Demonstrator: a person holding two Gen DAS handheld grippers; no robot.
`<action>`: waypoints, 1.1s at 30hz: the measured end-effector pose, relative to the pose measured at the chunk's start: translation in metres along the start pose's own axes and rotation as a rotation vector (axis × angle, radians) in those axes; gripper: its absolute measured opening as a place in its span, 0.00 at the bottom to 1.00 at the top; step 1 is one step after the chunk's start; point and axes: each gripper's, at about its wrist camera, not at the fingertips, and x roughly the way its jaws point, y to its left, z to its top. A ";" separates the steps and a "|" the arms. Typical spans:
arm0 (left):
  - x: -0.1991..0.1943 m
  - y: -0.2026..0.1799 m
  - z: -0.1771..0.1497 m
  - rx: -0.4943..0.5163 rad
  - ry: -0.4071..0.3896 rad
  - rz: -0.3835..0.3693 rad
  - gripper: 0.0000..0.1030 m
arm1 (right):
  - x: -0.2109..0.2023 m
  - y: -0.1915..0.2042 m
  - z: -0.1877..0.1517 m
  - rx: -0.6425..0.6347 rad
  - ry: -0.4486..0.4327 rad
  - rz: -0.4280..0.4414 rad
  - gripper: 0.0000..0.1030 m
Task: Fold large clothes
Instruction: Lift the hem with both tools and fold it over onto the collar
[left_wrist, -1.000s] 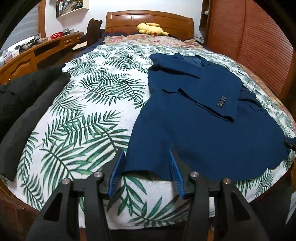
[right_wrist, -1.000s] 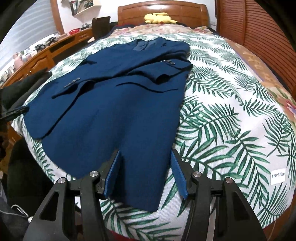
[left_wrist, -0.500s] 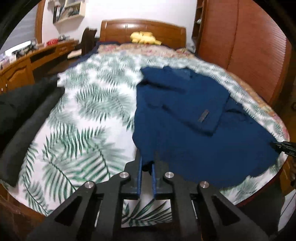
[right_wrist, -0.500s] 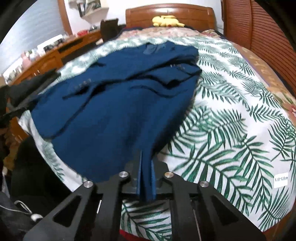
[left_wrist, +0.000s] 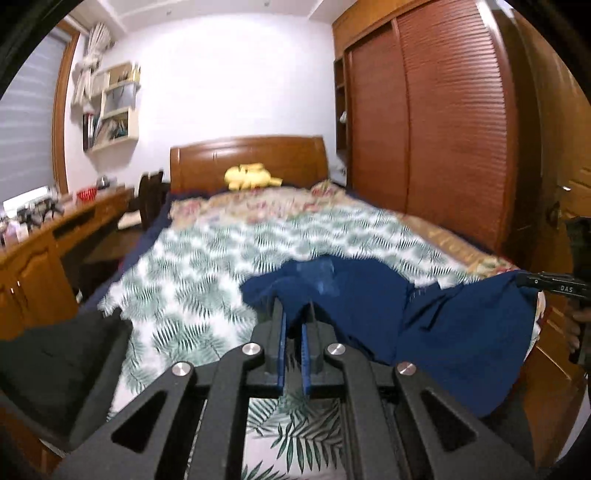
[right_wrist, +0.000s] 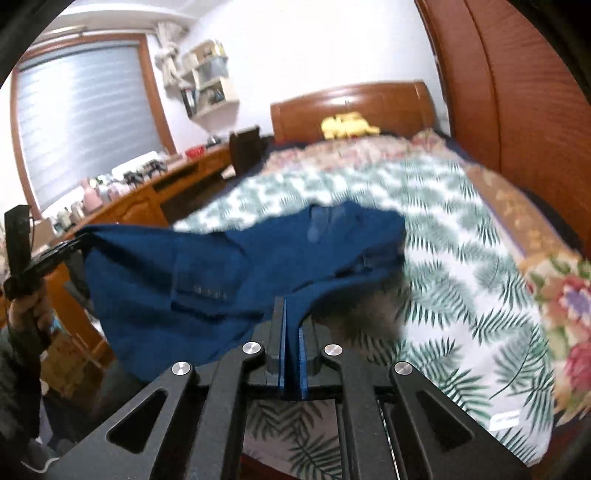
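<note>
Now the navy blue jacket (left_wrist: 373, 306) hangs by its hem between my two grippers, its lower half lifted off the bed (left_wrist: 207, 258) while the collar end lies on the leaf-print cover. My left gripper (left_wrist: 294, 314) is clamped on one hem corner: its jaws have just been closing, and the blue pads pinch a fold of the cloth between them. My right gripper (right_wrist: 291, 314) is closed on the other hem corner in the same way, jaws drawn tight with the fabric squeezed in the narrow slot. In the left wrist view the right gripper's black tip shows at the far right edge, touching the jacket's raised corner; in the right wrist view my left hand (right_wrist: 26, 306) and its gripper hold the opposite corner at the left. The cloth sags between the two grips, and a sleeve with a row of buttons (right_wrist: 208, 291) drapes across the front. A black garment (left_wrist: 59, 369) lies at the bed's left edge. Beyond, a yellow plush toy (left_wrist: 249, 176) sits against the wooden headboard (left_wrist: 247, 151).
</note>
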 end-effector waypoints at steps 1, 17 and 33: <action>-0.008 -0.001 0.007 0.002 -0.019 0.002 0.04 | -0.012 0.005 0.007 -0.007 -0.024 0.004 0.02; -0.128 0.024 0.065 -0.009 -0.238 0.078 0.04 | -0.156 0.041 0.066 -0.097 -0.283 -0.017 0.02; 0.074 0.066 0.017 -0.089 -0.019 0.150 0.05 | 0.015 -0.034 0.048 -0.072 -0.066 -0.142 0.03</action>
